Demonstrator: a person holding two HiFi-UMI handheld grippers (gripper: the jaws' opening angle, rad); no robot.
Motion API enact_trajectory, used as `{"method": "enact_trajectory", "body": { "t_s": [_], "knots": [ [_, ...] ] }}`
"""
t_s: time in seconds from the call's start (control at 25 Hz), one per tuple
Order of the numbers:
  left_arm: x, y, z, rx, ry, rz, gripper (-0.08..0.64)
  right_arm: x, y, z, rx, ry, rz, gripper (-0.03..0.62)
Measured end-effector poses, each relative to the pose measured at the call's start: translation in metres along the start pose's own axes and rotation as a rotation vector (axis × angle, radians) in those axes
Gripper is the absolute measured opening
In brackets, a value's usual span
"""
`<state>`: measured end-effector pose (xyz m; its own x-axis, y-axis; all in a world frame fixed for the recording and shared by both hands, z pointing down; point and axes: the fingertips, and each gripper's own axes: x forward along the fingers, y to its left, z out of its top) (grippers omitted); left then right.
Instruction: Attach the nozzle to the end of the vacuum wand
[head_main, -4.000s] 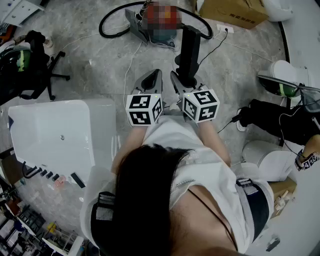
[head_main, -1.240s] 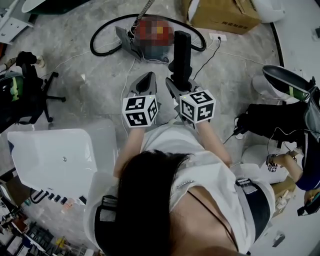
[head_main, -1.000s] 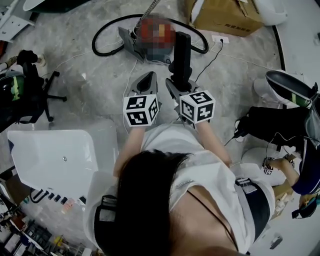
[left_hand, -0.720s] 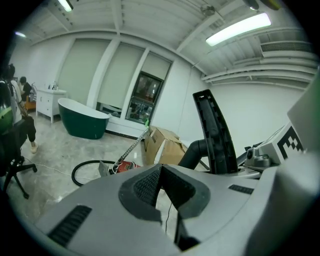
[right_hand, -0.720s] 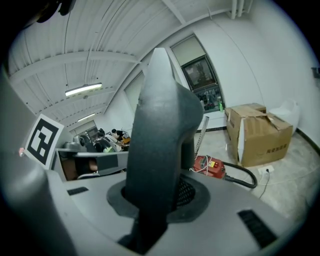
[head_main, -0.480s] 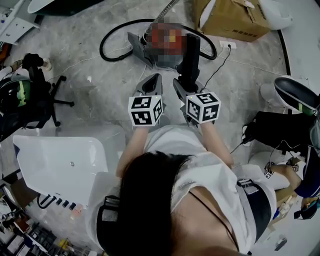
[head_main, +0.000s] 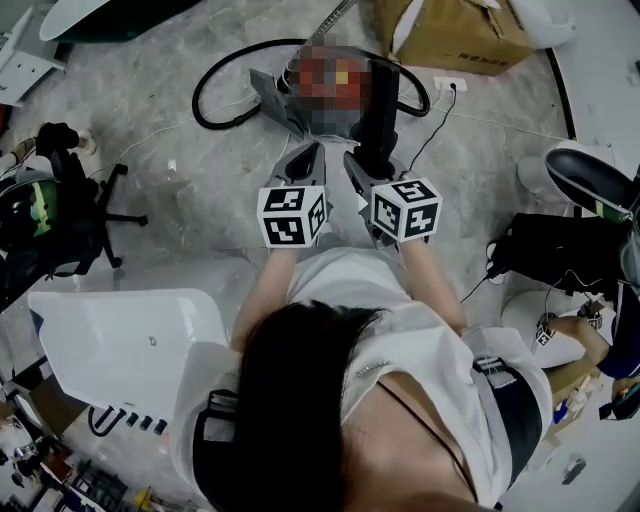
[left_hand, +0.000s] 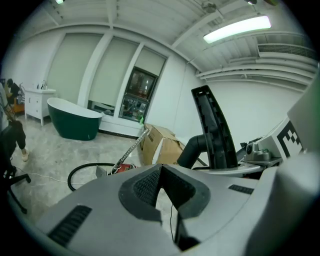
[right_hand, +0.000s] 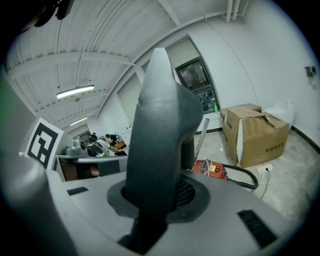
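My right gripper (head_main: 368, 172) is shut on a black vacuum nozzle (head_main: 380, 108) and holds it upright; in the right gripper view the nozzle (right_hand: 160, 120) fills the space between the jaws. My left gripper (head_main: 305, 162) hangs beside it, shut with nothing in it (left_hand: 160, 171). Ahead on the floor lies the red vacuum body (right_hand: 213, 169) with its black hose (head_main: 228, 112) looped round. The metal wand (left_hand: 131, 149) slants up from the body and also shows in the right gripper view (right_hand: 200, 134).
A cardboard box (head_main: 462, 35) stands behind the vacuum. A white tub (head_main: 130, 335) lies at the lower left, with an office chair (head_main: 65, 205) beyond it. A black bag (head_main: 560, 250) and another person's arm (head_main: 575, 335) are at the right. A green bathtub (left_hand: 75, 119) stands far off.
Both grippers have moved forward together toward the vacuum body, the right one still carrying the nozzle. The nozzle's top now reaches the hose loop beside the vacuum in the head view.
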<state>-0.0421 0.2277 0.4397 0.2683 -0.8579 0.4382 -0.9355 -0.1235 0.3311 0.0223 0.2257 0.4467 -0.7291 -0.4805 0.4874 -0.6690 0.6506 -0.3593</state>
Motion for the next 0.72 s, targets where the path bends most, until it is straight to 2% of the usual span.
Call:
{"method": "enact_trajectory", "body": {
  "t_s": [0.72],
  "knots": [
    [0.010, 0.022, 0.006, 0.001, 0.036, -0.025, 0.003, 0.013, -0.004, -0.004, 0.046, 0.022, -0.064, 0.087]
  ]
}}
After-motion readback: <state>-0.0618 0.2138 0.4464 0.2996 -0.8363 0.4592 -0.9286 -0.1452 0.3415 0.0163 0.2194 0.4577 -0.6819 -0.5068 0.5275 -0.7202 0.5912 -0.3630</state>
